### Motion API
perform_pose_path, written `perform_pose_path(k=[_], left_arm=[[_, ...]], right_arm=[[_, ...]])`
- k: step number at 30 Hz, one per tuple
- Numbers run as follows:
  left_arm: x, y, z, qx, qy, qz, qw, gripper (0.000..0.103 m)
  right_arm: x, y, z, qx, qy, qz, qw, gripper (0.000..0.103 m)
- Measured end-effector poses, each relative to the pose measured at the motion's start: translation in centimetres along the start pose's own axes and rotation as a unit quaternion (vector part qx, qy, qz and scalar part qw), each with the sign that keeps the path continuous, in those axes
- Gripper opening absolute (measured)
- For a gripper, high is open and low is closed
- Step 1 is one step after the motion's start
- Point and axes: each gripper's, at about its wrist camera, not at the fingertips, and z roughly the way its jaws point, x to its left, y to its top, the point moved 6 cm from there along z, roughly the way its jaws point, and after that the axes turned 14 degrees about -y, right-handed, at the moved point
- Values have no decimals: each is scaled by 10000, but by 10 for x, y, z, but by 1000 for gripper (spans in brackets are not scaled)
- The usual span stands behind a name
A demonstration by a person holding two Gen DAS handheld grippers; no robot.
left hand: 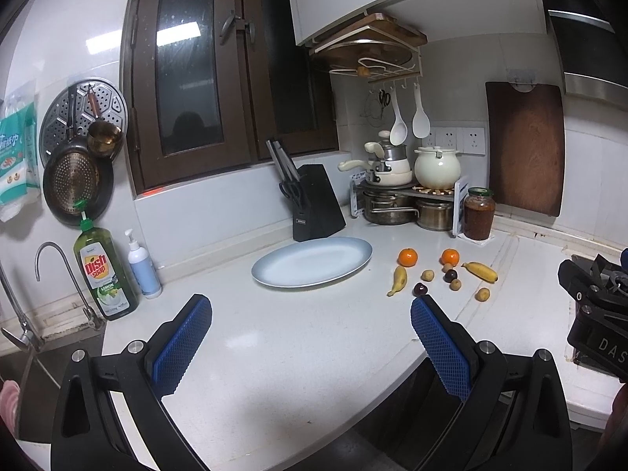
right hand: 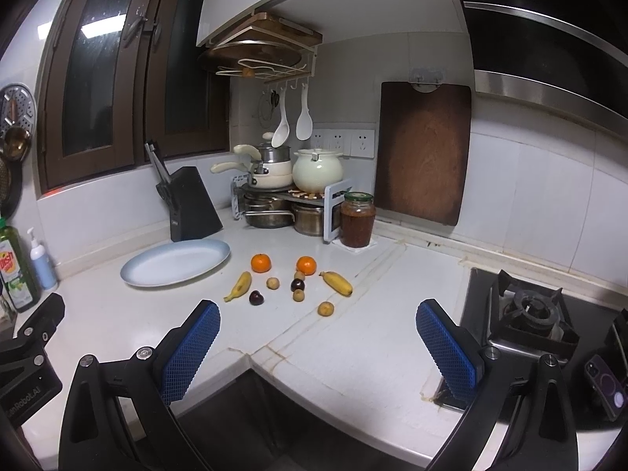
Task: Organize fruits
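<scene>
Centre frame, left to right: one oval plate [right hand: 174, 263], bare; beside it two bananas [right hand: 238, 286], two oranges [right hand: 261, 263], two plums [right hand: 256, 297], four small tan fruits [right hand: 272, 283]. Left gripper [left hand: 310, 337] and right gripper [right hand: 318, 337] both wide, holding nothing. Gas burner [right hand: 530, 310] in right view only; faucet [left hand: 51, 271] in left only.

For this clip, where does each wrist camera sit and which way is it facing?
Left wrist: behind the open left gripper, above the counter's sink end, facing the plate and fruit; the right gripper shows at the right edge.
Right wrist: behind the open right gripper, nearer the stove, facing the same corner; the left gripper's body shows at the left edge.
Shared: plate, fruit, knife block, jar.
</scene>
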Motion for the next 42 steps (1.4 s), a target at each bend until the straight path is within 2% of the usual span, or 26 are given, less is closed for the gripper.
perform_pose_path(k=[42], left_arm=[[-5,1,7,-2,24,55,10000,103]], right_arm=[[-3,3,4,-5,-3,-3,10000,101]])
